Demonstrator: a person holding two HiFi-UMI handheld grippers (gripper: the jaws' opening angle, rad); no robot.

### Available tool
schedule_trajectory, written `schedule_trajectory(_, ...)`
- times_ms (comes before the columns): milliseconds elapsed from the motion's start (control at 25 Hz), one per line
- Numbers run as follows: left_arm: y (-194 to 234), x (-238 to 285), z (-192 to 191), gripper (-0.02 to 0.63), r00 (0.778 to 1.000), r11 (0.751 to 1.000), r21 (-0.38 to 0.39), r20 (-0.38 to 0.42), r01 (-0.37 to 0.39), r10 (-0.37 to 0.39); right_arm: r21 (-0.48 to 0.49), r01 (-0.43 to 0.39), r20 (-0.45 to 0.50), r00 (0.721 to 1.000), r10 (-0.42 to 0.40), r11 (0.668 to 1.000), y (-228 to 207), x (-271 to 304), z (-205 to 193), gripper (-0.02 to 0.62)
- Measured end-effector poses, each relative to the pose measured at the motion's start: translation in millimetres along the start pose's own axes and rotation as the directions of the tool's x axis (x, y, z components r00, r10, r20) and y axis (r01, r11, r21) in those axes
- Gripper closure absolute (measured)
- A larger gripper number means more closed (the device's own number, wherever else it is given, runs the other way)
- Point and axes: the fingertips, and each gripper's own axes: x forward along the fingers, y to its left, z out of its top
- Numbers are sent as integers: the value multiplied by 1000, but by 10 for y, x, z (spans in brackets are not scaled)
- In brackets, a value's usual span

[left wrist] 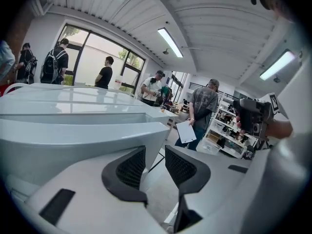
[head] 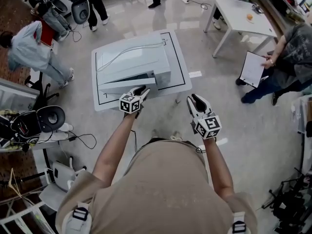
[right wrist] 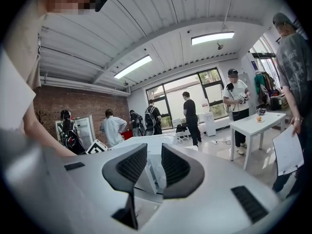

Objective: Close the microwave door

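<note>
The right gripper [right wrist: 154,148] is filling the lower centre, its jaws standing apart and gripping nothing. The white microwave [right wrist: 155,173] is showing through the gap, beyond them. A marker cube [right wrist: 96,146] is peeking in at centre left, just under a bare forearm [right wrist: 48,138]. Several people are standing by the windows [right wrist: 187,94] at mid frame. A white table [right wrist: 257,126] is standing at the right, carrying a small orange thing [right wrist: 259,118]. At the far right edge a person is holding a sheet [right wrist: 287,151]. A brick wall [right wrist: 73,104] is running along the left.
</note>
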Motion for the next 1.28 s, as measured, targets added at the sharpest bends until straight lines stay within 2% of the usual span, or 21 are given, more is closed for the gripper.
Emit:
schedule_trajectory(240,178,45,89,489,1000,1000,-9,21,-1,1,-1,40,-6,999,-40,999,4,49,-23,499)
schedule_trajectory(440,151,137,60,491,1000,998,58,-14,27,-26,-1,64,-1,998,-64,998,-33,128,-17,499)
schedule_trajectory(600,219,163,38,494,999,991,131,-34,-12,17,-5,80,4,997,-80,997,-46,188,11,499)
schedule_trajectory(680,308,190,86,497,999,994,111,-23,-22,25,-7,85,7,996,-85,996,-62,194,23,499)
schedule_trajectory(720,355,198,111,524,999,995,99,-20,-29,31,-9,86,7,996,-86,996,-70,189,25,499)
schedule_trajectory(760,380,197,124,591,999,995,93,-19,-32,34,-10,88,5,996,-88,996,-73,180,28,499)
schedule_trajectory(880,328,148,148,567,1000,997,81,-18,-14,16,-11,90,-6,996,-90,996,-50,156,57,499)
schedule_trajectory(1040,207,-19,369,514,997,999,3,58,49,-49,-5,77,-24,997,-77,997,8,199,29,499)
schedule_trajectory(1160,35,-262,633,514,986,996,10,143,84,-84,-5,55,-30,998,-55,998,70,259,-4,499)
schedule_trajectory(1280,-75,-567,921,514,967,996,17,238,86,-88,-12,29,-23,999,-29,1000,137,355,30,499)
